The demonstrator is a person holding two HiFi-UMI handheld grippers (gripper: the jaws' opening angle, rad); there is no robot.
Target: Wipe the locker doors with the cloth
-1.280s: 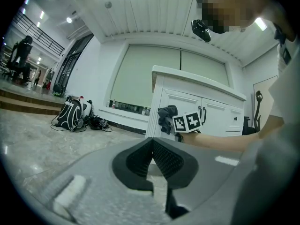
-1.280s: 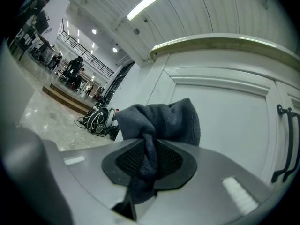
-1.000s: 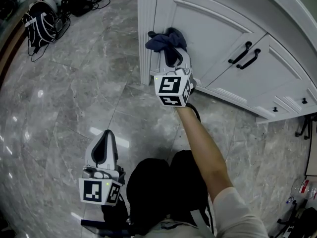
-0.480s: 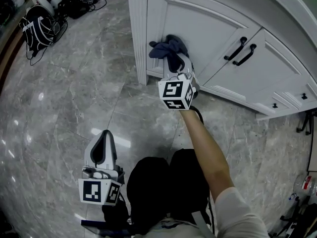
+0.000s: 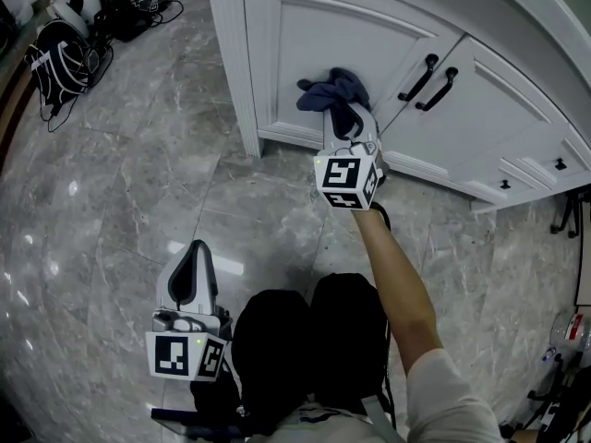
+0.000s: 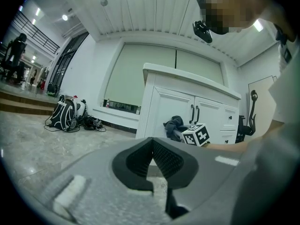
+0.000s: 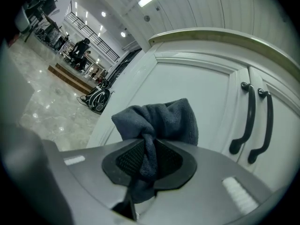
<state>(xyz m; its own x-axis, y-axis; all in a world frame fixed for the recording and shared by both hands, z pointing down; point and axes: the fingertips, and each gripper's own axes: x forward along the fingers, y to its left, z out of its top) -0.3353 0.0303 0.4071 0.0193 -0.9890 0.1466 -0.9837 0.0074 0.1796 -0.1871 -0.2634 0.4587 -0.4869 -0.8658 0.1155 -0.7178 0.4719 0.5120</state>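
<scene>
A dark blue cloth (image 5: 332, 89) is bunched against the lower part of the left white locker door (image 5: 295, 44), a little left of its black handle (image 5: 417, 77). My right gripper (image 5: 344, 111) is shut on this cloth, which sticks out beyond the jaws in the right gripper view as cloth (image 7: 159, 121), right gripper (image 7: 147, 154) and door (image 7: 197, 88). My left gripper (image 5: 196, 255) hangs low over the floor, away from the lockers, its jaws shut on nothing. From the left gripper view, left gripper (image 6: 153, 143), the cloth (image 6: 174, 124) shows against the door.
A second door (image 5: 489, 118) with its own black handle (image 5: 440, 89) adjoins on the right, then small drawers (image 5: 554, 166). A backpack and bags (image 5: 60, 49) lie on the marble floor at the far left. A chair base (image 5: 571, 224) stands at the right edge.
My right gripper has slid the cloth rightwards along the door, from near its left edge toward the handles. The left gripper has stayed put.
</scene>
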